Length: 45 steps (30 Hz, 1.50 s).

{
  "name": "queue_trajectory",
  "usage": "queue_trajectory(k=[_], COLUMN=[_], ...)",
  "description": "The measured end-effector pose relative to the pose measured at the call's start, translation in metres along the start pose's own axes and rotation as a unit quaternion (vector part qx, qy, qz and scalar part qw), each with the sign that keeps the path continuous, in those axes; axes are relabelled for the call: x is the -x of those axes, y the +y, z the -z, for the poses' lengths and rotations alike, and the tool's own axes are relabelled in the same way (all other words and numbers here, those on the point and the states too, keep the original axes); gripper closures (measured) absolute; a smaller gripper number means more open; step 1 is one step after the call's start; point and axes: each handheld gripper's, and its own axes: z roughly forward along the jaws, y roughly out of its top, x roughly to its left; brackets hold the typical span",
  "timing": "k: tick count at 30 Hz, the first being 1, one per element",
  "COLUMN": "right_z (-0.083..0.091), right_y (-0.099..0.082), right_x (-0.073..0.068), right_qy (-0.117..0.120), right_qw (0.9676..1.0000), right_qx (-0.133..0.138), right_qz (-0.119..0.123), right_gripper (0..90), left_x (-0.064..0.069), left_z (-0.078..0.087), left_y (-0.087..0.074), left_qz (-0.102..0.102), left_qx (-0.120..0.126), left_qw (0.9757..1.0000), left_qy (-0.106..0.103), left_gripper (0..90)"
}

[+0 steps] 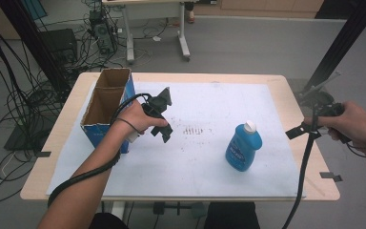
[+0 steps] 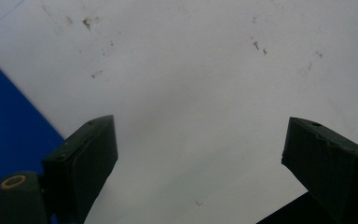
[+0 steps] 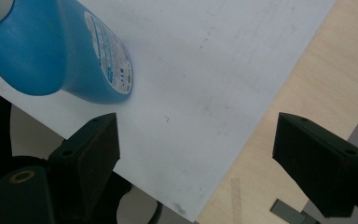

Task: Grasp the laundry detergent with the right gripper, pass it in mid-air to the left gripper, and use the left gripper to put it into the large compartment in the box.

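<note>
A blue plastic bottle (image 1: 243,146) with a white cap stands on the white sheet (image 1: 205,157), right of the middle. My left gripper (image 1: 164,135) is held beside a blue cardboard box (image 1: 106,107) and points down at the sheet. In the left gripper view, the left gripper (image 2: 200,123) is open with only bare sheet between its jaws and the box's blue side (image 2: 9,126) at the left. My right gripper (image 1: 301,125) hovers over the table's right edge. In the right gripper view, the right gripper (image 3: 196,119) is open and empty, and the bottle (image 3: 51,51) lies beyond its left jaw.
The box is open at the top and divided in two. Faint brown marks (image 1: 193,130) dot the sheet's middle. The wooden table (image 1: 314,171) shows around the sheet, with tape strips (image 1: 331,176) near its right edge. Desks and cables stand on the floor behind.
</note>
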Motion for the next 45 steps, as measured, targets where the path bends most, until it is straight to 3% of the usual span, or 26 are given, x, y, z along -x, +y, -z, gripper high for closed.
queue_trajectory(k=[7, 10, 27, 45], right_z=[-0.007, -0.014, -0.042, -0.066], right_y=[-0.008, -0.013, -0.035, -0.051], right_x=[-0.005, -0.008, -0.021, -0.026], right_qy=[0.002, -0.001, 0.021, 0.028], right_qw=[1.0, 0.9999, 0.9997, 0.9996], right_qx=[-0.001, -0.007, -0.005, -0.002], right_qz=[0.005, 0.01, 0.009, 0.0], right_gripper=[14.4, 14.4, 14.6, 14.4], left_x=[0.0, 0.0, 0.002, 0.009], left_z=[-0.001, -0.002, -0.015, -0.021], left_y=[-0.003, -0.005, -0.011, -0.012], left_qz=[0.004, 0.005, 0.005, -0.009], left_qx=[0.0, 0.002, -0.003, -0.007], left_qw=[1.0, 0.9999, 0.9998, 0.9998], left_qy=[0.0, -0.011, -0.017, -0.019], left_gripper=[10.6, 10.6, 10.6, 10.6])
